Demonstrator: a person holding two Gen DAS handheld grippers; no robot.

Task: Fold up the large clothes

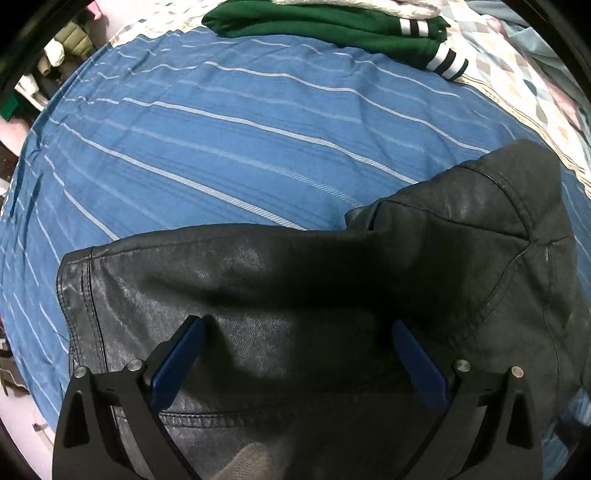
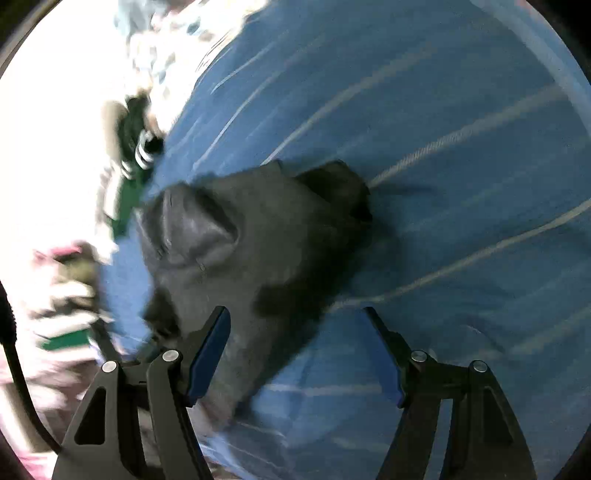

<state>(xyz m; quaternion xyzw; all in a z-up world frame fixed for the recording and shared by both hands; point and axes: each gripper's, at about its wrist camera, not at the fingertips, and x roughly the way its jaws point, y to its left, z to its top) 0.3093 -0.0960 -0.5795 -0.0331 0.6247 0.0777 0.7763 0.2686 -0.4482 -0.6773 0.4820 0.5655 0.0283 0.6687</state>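
Observation:
A black leather jacket lies partly folded on the blue striped bedsheet. My left gripper is open and hovers just over the jacket's near part, its blue pads spread wide with leather between them. In the blurred right wrist view the jacket lies ahead and to the left. My right gripper is open and empty, above the jacket's near edge and the sheet.
A folded green garment with white-striped cuffs lies at the far edge of the bed, with a white fluffy item on top. A patterned quilt lies at the right. Clutter lies off the bed's left side.

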